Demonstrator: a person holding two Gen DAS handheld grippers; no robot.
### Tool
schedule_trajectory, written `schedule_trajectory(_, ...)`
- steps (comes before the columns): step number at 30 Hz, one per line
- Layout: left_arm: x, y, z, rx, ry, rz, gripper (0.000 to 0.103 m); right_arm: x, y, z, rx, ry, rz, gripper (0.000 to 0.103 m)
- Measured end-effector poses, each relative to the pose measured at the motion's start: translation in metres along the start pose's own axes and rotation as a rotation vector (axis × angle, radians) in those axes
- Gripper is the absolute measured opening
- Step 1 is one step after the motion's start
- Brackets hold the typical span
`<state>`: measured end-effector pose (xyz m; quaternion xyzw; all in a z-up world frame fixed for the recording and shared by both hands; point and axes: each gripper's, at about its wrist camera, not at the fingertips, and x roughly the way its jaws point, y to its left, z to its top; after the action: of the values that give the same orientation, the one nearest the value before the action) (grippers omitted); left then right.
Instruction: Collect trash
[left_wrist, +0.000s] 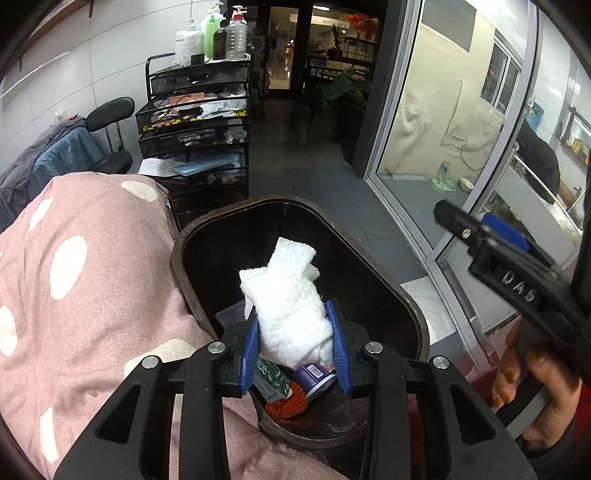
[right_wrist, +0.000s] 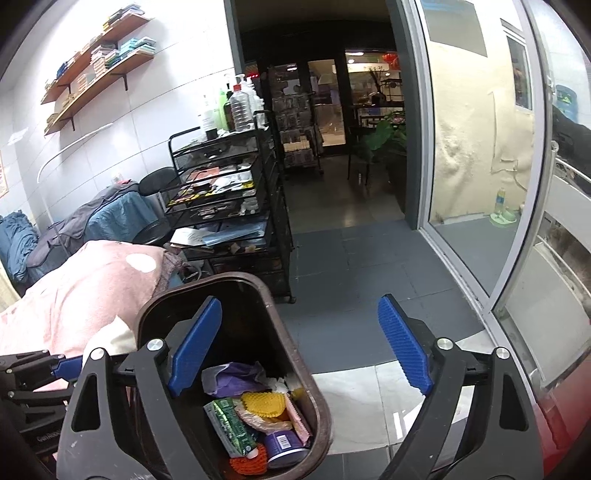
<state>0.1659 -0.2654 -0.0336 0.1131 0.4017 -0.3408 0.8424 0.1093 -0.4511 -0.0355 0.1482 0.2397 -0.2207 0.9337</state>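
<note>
Pinching a white, waffle-textured cloth (left_wrist: 291, 310) between ribbed blue pads (left_wrist: 251, 354) of the left gripper (left_wrist: 295, 350), holding the crumpled wad above the open mouth of the bin (left_wrist: 413, 314). Hanging over the bin's near end, above a green foil packet (left_wrist: 271, 380), an orange knobbly scrubber (left_wrist: 291, 400) and a purple tub with a barcode label (left_wrist: 314, 378).

Standing spread wide and gripping nothing, the right gripper (right_wrist: 299, 347), its ribbed blue fingers (right_wrist: 404, 347) straddling the bin's right rim (right_wrist: 295, 339). Showing inside the dark brown, rounded-rectangle plastic bin: crumpled purple wrap (right_wrist: 236, 376), a yellow bumpy pad (right_wrist: 264, 404), the green packet (right_wrist: 229, 424) and the barcoded tub (right_wrist: 284, 446). Reading "DAS" in raised letters on the right gripper's black body (left_wrist: 521, 286). Pressing against the bin's left side, a pink dotted blanket (left_wrist: 74, 277).
</note>
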Motion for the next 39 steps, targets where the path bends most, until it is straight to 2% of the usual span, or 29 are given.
schedule_trajectory(1, 0.001, -0.001, 0.000, 0.003, 0.002, 0.002, 0.043, 0.000, -0.001, 0.000, 0.001, -0.003, -0.006, 0.089)
schedule_trajectory(4, 0.001, -0.004, -0.002, 0.015, -0.002, 0.019, 0.071, -0.001, -0.003, 0.001, 0.008, -0.009, -0.010, 0.091)
schedule_trajectory(8, -0.007, -0.005, -0.005, 0.029, -0.026, 0.031, 0.085, -0.003, -0.006, 0.001, 0.008, -0.015, -0.013, 0.093)
schedule_trajectory(10, -0.011, -0.003, -0.006, 0.030, -0.045, 0.048, 0.089, -0.003, -0.004, 0.001, 0.009, -0.015, -0.012, 0.094)
schedule_trajectory(19, -0.045, -0.001, -0.011, 0.038, -0.150, 0.091, 0.097, -0.007, 0.003, -0.003, 0.004, -0.011, 0.000, 0.097)
schedule_trajectory(24, -0.065, 0.002, -0.016, 0.034, -0.202, 0.089, 0.098, -0.008, 0.006, -0.003, 0.004, -0.016, 0.012, 0.097)
schedule_trajectory(28, -0.083, 0.012, -0.025, -0.001, -0.246, 0.090, 0.098, -0.012, 0.014, -0.006, -0.003, -0.018, 0.047, 0.097)
schedule_trajectory(31, -0.101, 0.028, -0.039, -0.063, -0.298, 0.101, 0.098, -0.019, 0.021, -0.009, -0.014, -0.042, 0.084, 0.097)
schedule_trajectory(34, -0.117, 0.046, -0.056, -0.119, -0.346, 0.170, 0.098, -0.031, 0.039, -0.014, -0.048, -0.078, 0.152, 0.097)
schedule_trajectory(39, -0.144, 0.072, -0.088, -0.207, -0.421, 0.360, 0.098, -0.057, 0.074, -0.031, -0.110, -0.131, 0.246, 0.097)
